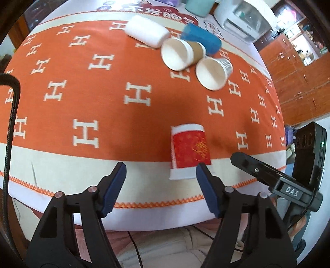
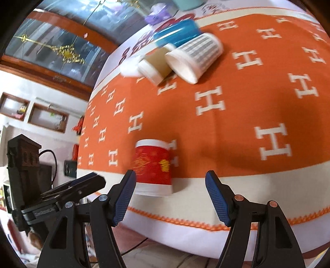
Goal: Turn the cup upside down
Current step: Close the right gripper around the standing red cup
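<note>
Left wrist view: left hand-held gripper (image 1: 160,171) gapes empty, just short of the red paper cup with white bands (image 1: 188,151) standing on the orange H-patterned table (image 1: 82,92).

Right wrist view: right hand-held gripper (image 2: 170,179) likewise spread, holding nothing; cup (image 2: 153,167) near the table (image 2: 247,115) edge.

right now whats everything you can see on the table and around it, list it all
red cup: 1, red with white bands, near the table's front edge, wider end down
paper cups: 2, white inside, one brown-sleeved, one grey-patterned, lying on their sides at the far side
blue cup: 1, blue, lying behind the paper cups
white cup: 1, white, lying left of the blue one
tablecloth: 1, orange with white H marks, cream border
appliance: 1, white, far right corner
cabinets: brown wood, right of the table
left gripper: 1, black with blue pads, open, empty
right gripper: 1, same, open, empty
</note>
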Motion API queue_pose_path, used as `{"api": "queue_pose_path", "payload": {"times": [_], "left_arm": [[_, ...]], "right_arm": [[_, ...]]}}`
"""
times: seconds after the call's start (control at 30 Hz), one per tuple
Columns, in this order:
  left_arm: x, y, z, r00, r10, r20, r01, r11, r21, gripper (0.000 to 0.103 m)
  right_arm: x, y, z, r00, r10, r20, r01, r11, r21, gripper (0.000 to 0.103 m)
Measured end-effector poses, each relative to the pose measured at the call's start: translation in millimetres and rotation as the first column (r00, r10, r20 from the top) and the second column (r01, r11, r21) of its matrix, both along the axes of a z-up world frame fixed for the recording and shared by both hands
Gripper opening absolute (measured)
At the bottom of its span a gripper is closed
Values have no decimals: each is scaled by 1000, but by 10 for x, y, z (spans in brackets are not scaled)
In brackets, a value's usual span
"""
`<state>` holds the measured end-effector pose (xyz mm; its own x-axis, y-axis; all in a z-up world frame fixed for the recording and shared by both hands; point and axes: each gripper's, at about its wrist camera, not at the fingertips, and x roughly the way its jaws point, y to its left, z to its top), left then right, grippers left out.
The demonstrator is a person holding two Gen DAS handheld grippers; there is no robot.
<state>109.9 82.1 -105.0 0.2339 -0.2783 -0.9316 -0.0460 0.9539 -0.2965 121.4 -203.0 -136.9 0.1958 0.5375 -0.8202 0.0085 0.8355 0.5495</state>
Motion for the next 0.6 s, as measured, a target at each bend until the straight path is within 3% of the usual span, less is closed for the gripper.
{"api": "queue_pose_path", "payload": {"times": [0.2, 0.6], "left_arm": [[30, 256, -94, 1000, 14, 19, -15, 1000, 19, 51], [138, 395, -245, 998, -34, 46, 33, 999, 21, 46]], "right_arm": [[151, 268, 47, 996, 74, -48, -74, 997, 2, 71], [393, 527, -127, 983, 110, -150, -117, 993, -35, 71]]}}
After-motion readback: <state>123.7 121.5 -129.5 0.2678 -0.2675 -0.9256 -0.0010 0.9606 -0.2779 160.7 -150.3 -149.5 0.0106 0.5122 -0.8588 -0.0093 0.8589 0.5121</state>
